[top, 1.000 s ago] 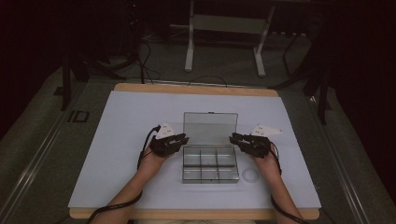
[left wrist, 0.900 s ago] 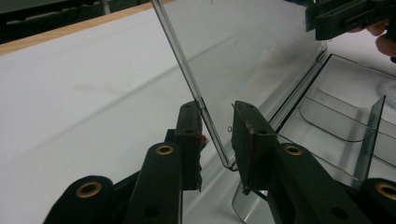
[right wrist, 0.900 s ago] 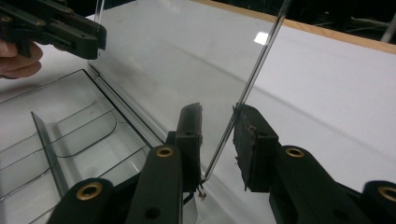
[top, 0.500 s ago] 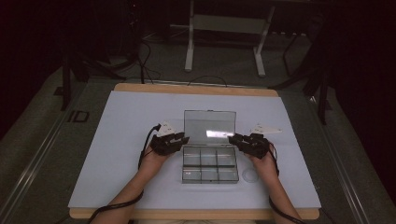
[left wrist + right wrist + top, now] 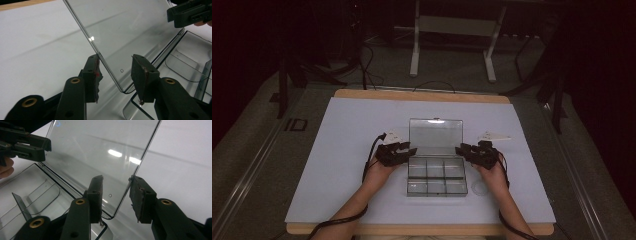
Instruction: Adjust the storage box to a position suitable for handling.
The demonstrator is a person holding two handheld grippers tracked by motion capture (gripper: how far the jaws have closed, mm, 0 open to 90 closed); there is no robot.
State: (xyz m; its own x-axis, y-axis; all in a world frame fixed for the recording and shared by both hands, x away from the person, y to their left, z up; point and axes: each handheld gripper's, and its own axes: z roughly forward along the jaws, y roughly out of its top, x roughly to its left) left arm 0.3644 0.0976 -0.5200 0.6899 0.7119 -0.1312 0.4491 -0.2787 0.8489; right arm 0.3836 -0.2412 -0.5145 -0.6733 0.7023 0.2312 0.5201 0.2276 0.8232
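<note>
While a person's forearms reach in from the near edge of the table (image 5: 337, 150), a clear plastic box (image 5: 435, 176) sits open at the middle of its white surface, somewhat toward the near edge. Its lid (image 5: 435, 136) stands raised at the far side, and the tray shows six compartments in two rows.

The left gripper (image 5: 398, 152) is at the lid's left lower corner, the right gripper (image 5: 468, 151) at its right lower corner. In the left gripper view, the lid's edge (image 5: 105, 62) runs down between the two black jaws; the left pad is just against that edge while the other stands off the pane, so the jaws are partly apart and not pinching. They have just been opening. The right gripper view shows the same on the other side: the lid's edge (image 5: 140, 167) passes between the jaws, close to the right pad, with a gap to the other, and these jaws too have just been opening.

Each gripper shows in the other's view, beyond the pane. A small clear disc (image 5: 480, 188) lies on the surface just right of the tray's near right corner.
</note>
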